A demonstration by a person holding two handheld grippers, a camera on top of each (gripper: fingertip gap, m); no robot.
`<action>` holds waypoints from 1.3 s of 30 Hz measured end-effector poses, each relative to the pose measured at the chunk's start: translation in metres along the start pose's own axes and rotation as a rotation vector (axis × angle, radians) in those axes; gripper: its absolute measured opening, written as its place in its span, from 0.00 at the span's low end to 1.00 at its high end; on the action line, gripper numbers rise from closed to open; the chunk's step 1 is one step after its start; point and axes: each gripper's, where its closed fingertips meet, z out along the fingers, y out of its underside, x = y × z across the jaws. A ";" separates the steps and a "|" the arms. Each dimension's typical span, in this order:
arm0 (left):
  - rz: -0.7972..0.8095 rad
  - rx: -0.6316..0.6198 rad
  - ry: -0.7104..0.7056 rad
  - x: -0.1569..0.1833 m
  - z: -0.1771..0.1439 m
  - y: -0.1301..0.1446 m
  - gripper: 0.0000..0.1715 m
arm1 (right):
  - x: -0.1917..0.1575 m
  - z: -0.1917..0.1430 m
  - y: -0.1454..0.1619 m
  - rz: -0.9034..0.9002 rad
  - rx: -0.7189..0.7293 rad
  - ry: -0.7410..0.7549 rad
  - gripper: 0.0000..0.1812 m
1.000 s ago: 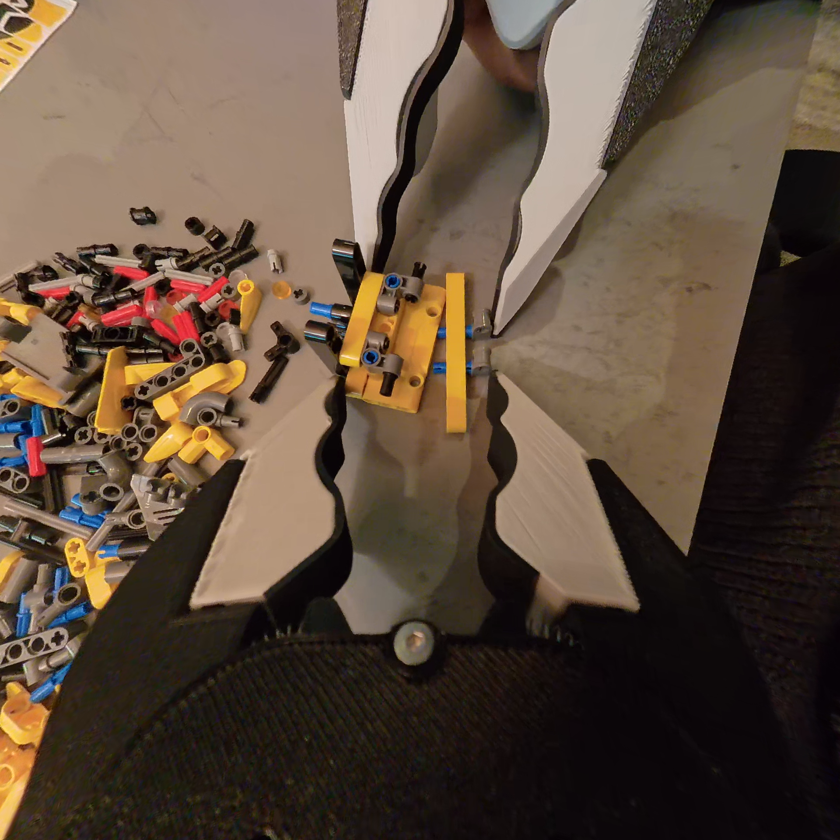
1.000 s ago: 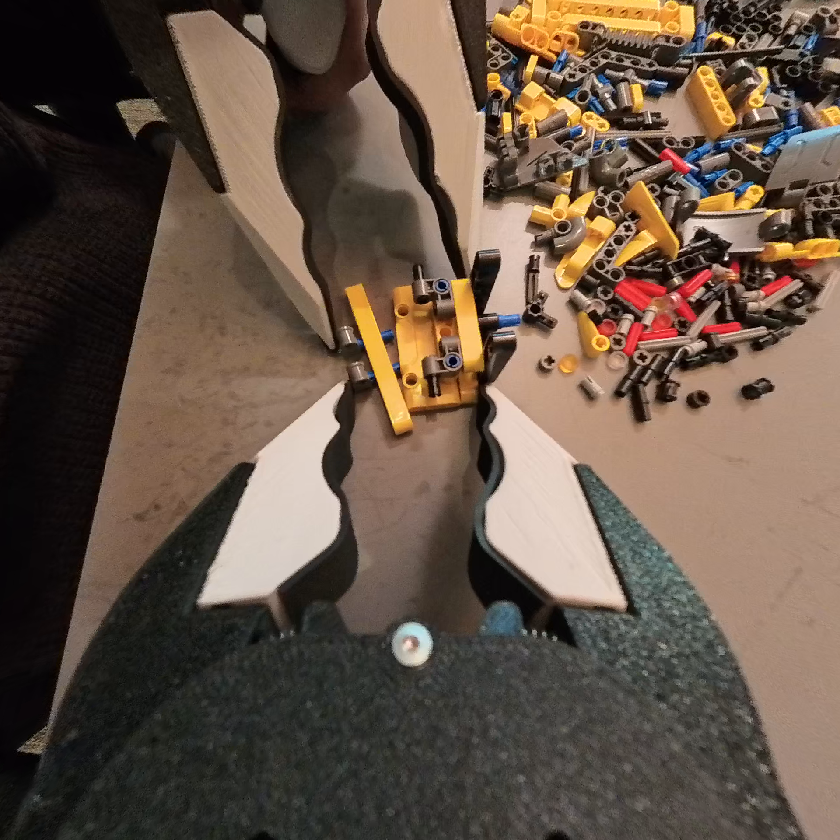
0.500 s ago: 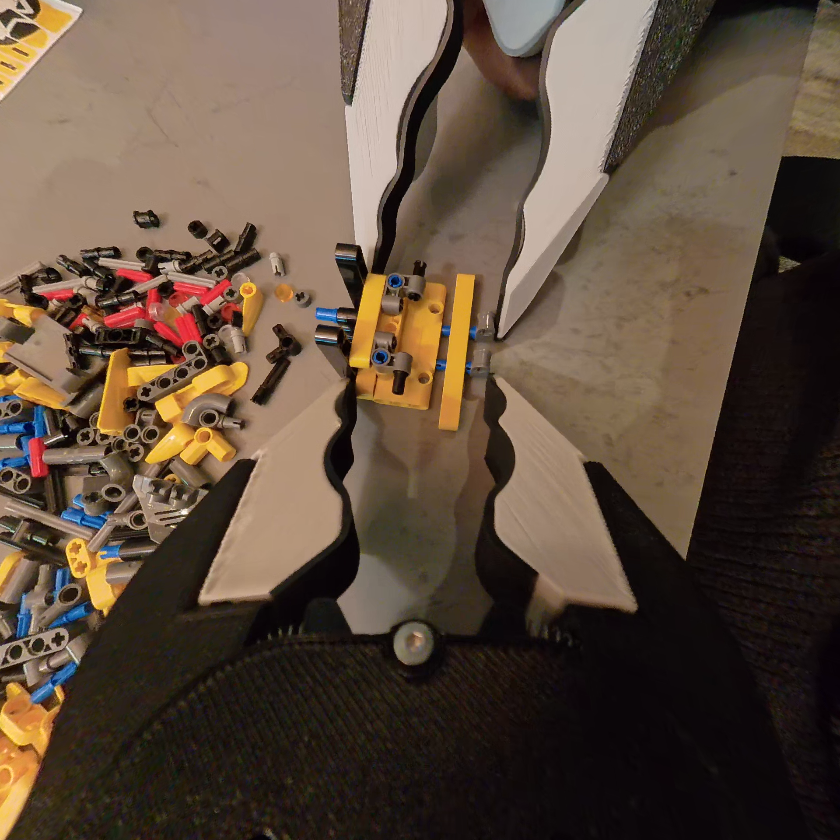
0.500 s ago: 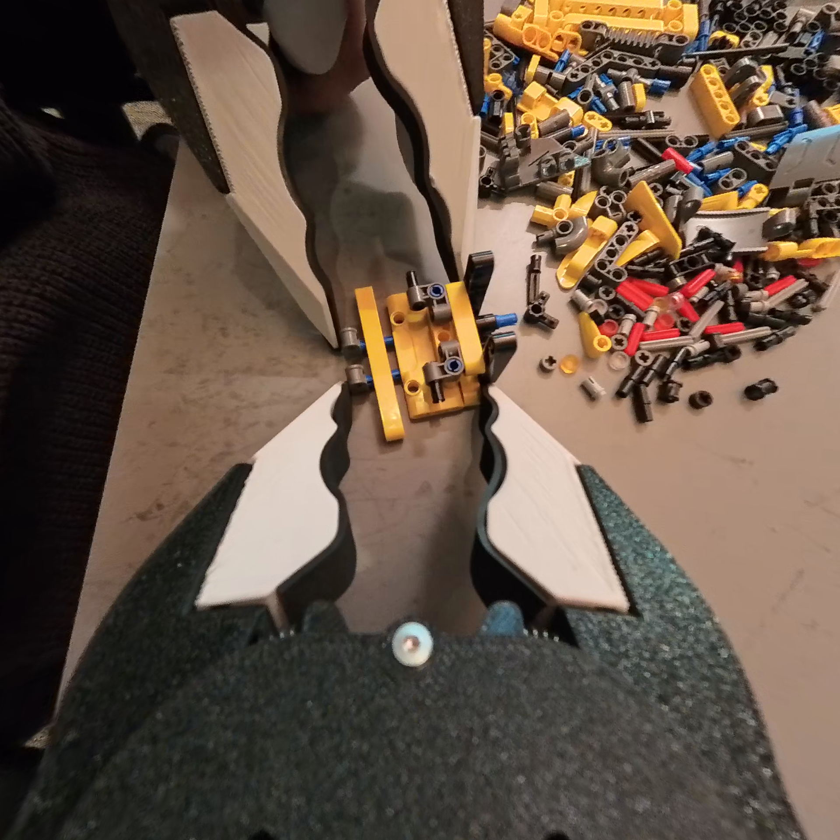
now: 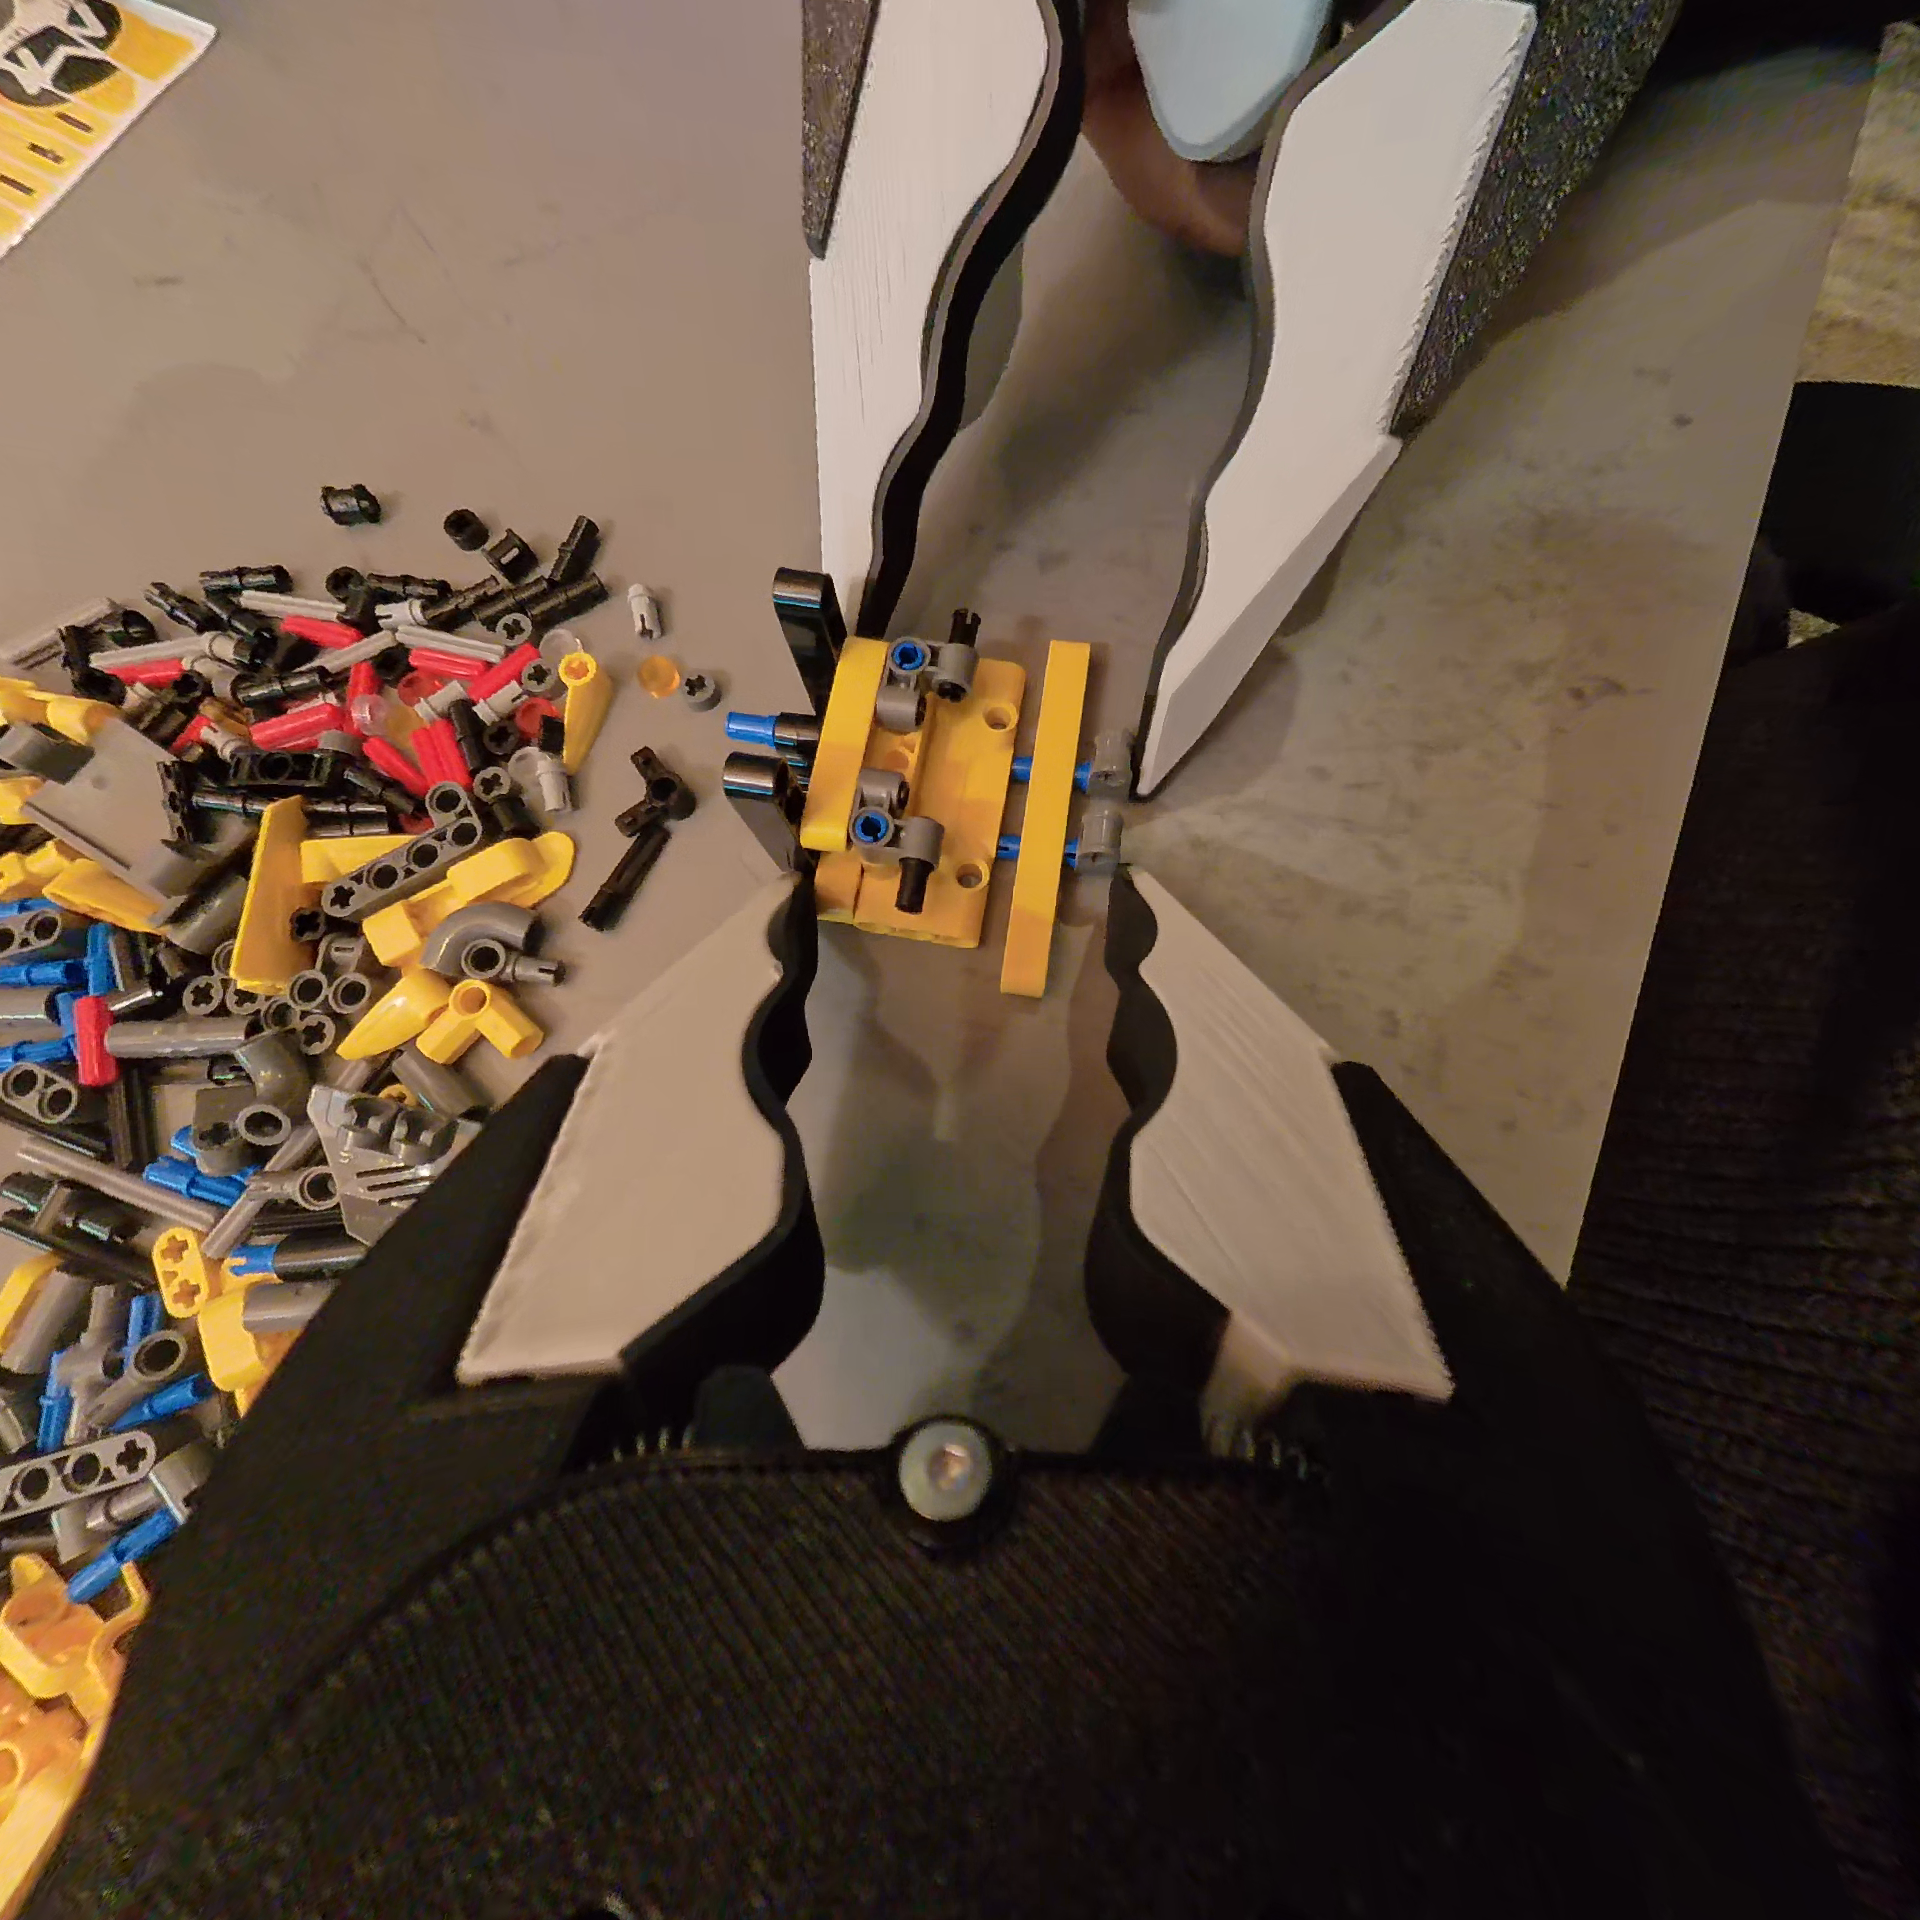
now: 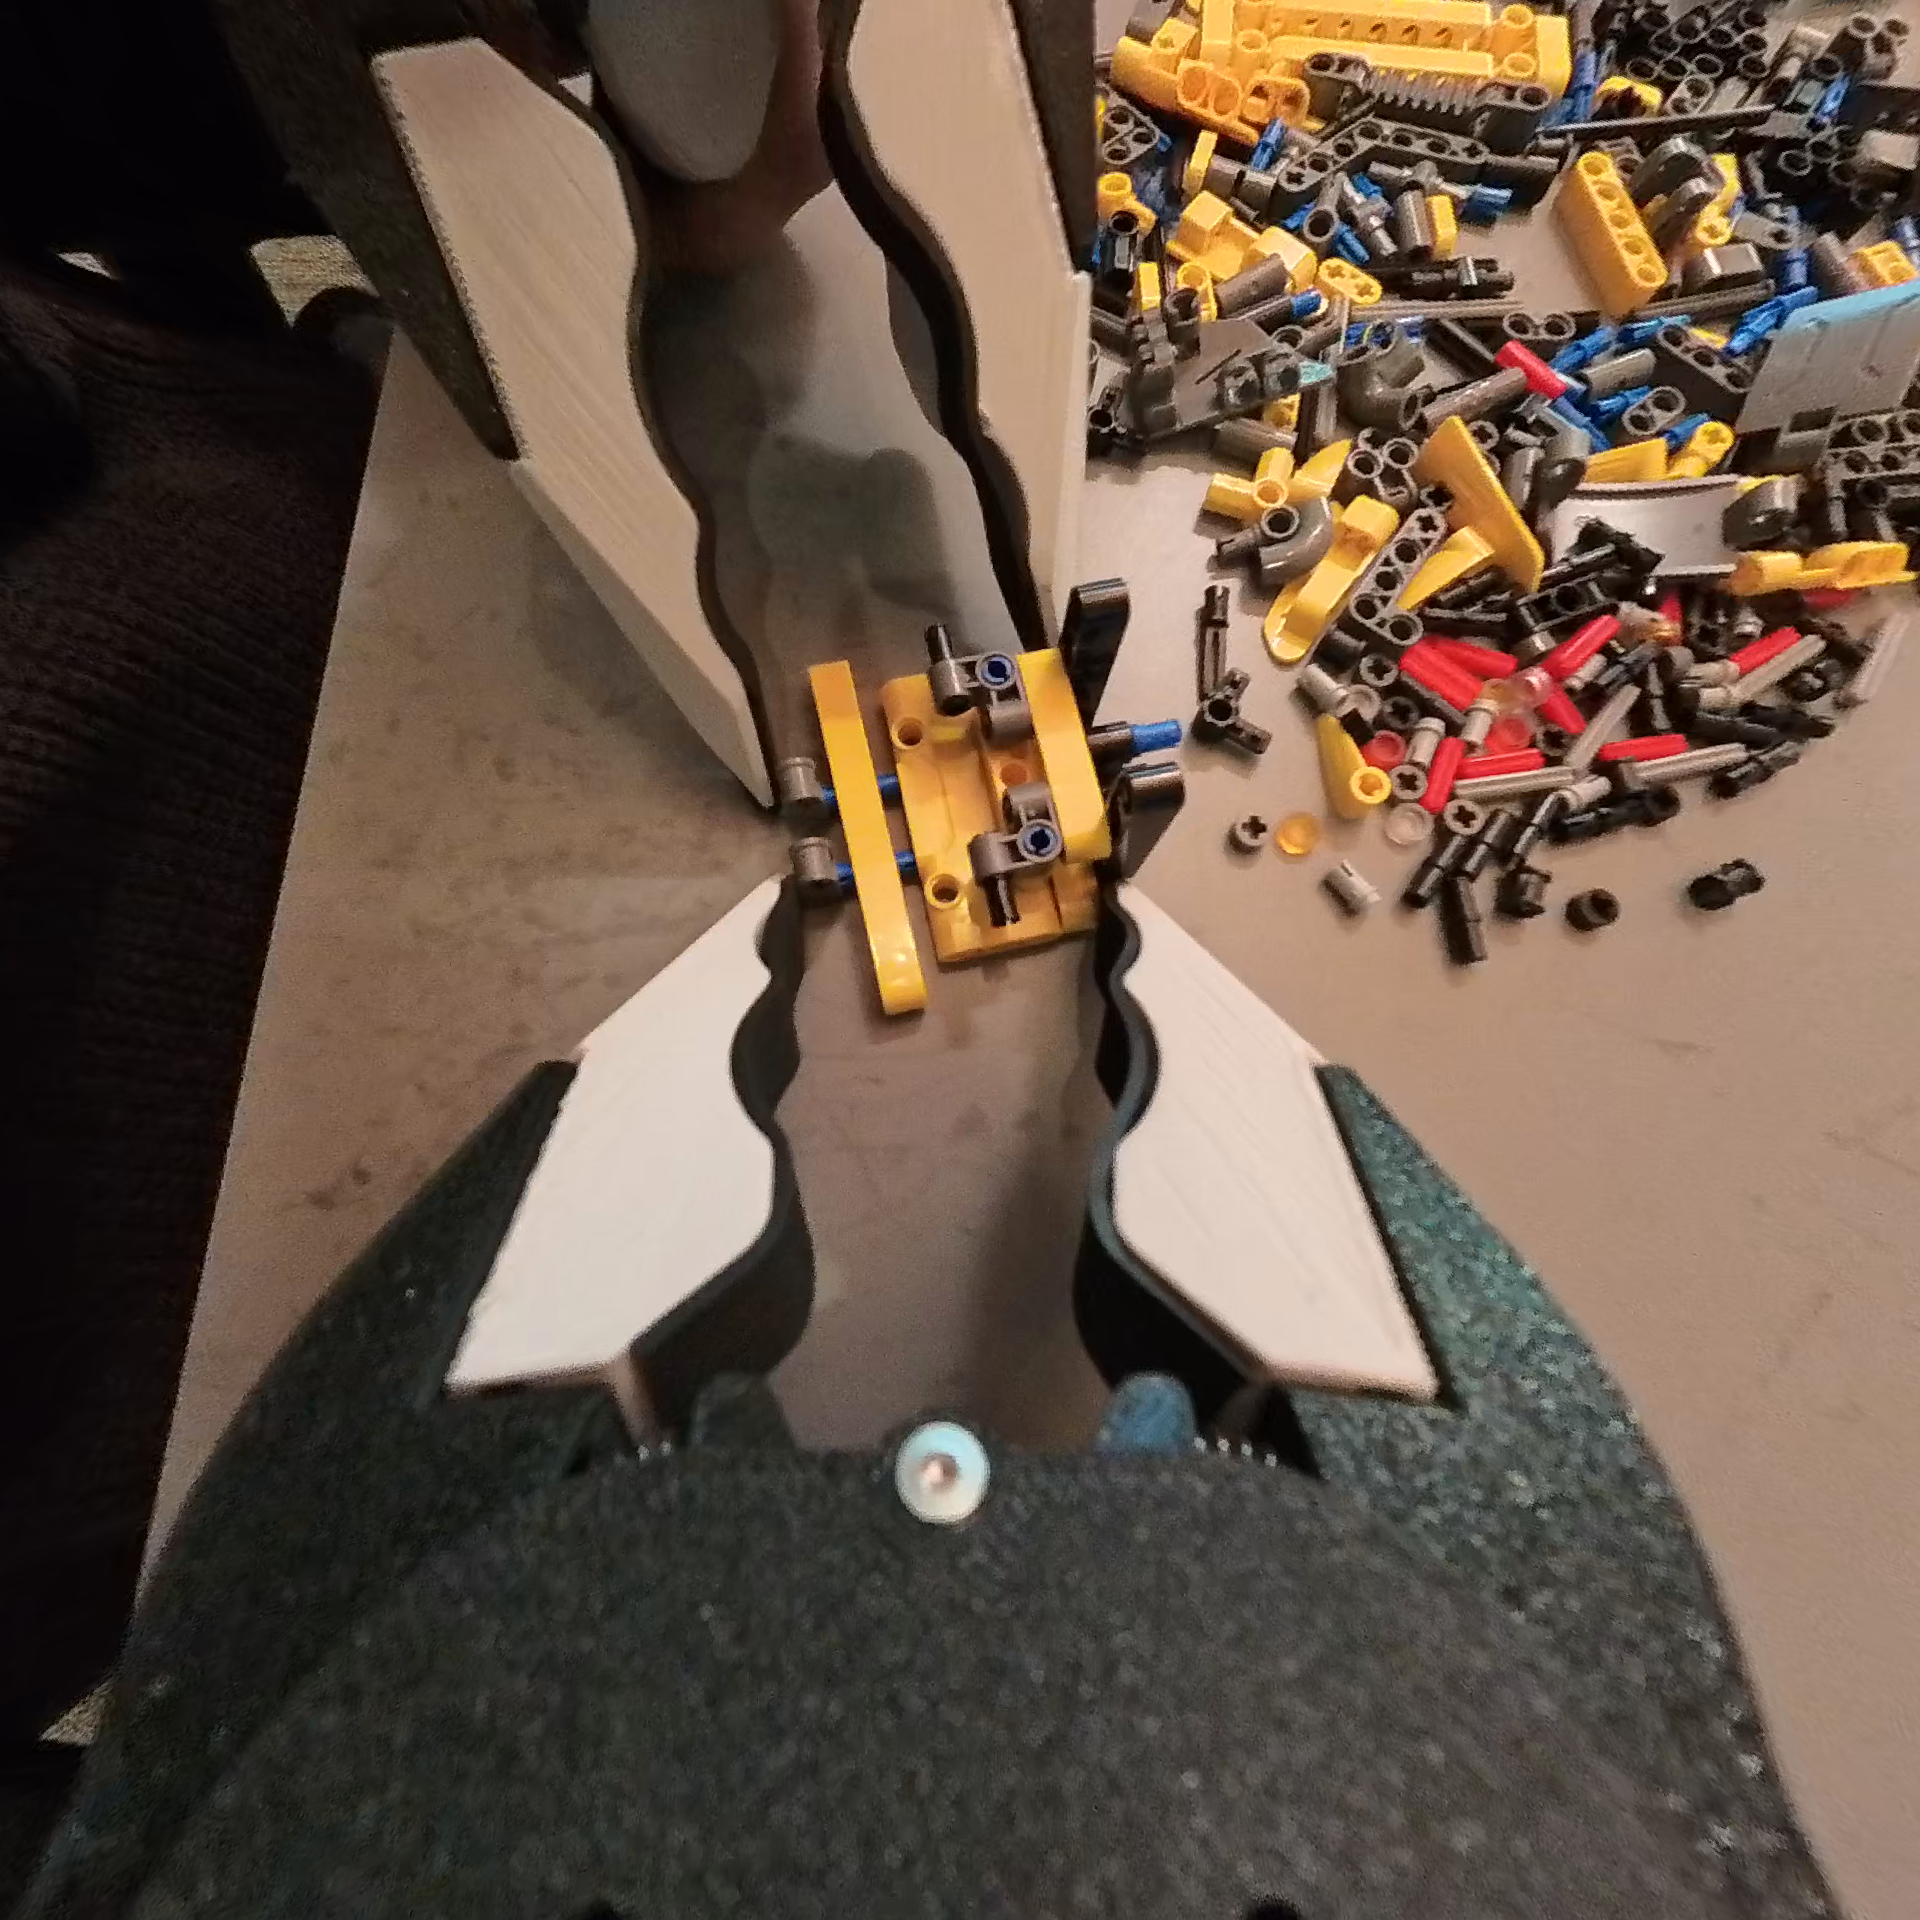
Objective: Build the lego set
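Observation:
A small yellow brick assembly [image 5: 940,758] with grey connectors, blue pins and black side pieces lies on the grey table [image 5: 416,312]. A loose yellow beam [image 5: 1044,810] sits on its two blue pins, short of the plate. My left gripper [image 5: 956,878] grips it from the near side, one tip on the black piece, the other on a grey bush. My right gripper [image 5: 992,707] grips it from the far side. In the right wrist view the assembly [image 6: 966,800] sits between the right gripper [image 6: 943,888] and the left gripper [image 6: 904,717].
A big pile of loose yellow, grey, black, red and blue parts [image 5: 260,883] lies left of the assembly, and shows at the right in the right wrist view [image 6: 1507,416]. A yellow printed sheet [image 5: 62,104] lies far left. A dark knitted sleeve [image 5: 1766,1039] runs along the table edge. The tips of both grippers are at nearly the same place.
Both grippers have narrowed across the assembly. The yellow beam has slid along the blue pins toward the plate and straightened.

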 end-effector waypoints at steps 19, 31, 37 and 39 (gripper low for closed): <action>0.011 0.002 0.017 0.000 0.000 0.001 0.32 | 0.001 -0.001 0.000 0.026 0.003 -0.023 0.30; 0.011 -0.001 0.048 -0.001 -0.001 0.001 0.31 | 0.002 0.000 0.000 0.021 0.008 -0.006 0.30; 0.019 0.003 0.047 -0.001 -0.001 0.001 0.31 | 0.001 0.000 0.000 0.015 0.007 -0.002 0.30; 0.033 0.002 0.036 -0.001 -0.001 0.001 0.31 | 0.001 0.000 0.000 0.011 0.005 0.001 0.30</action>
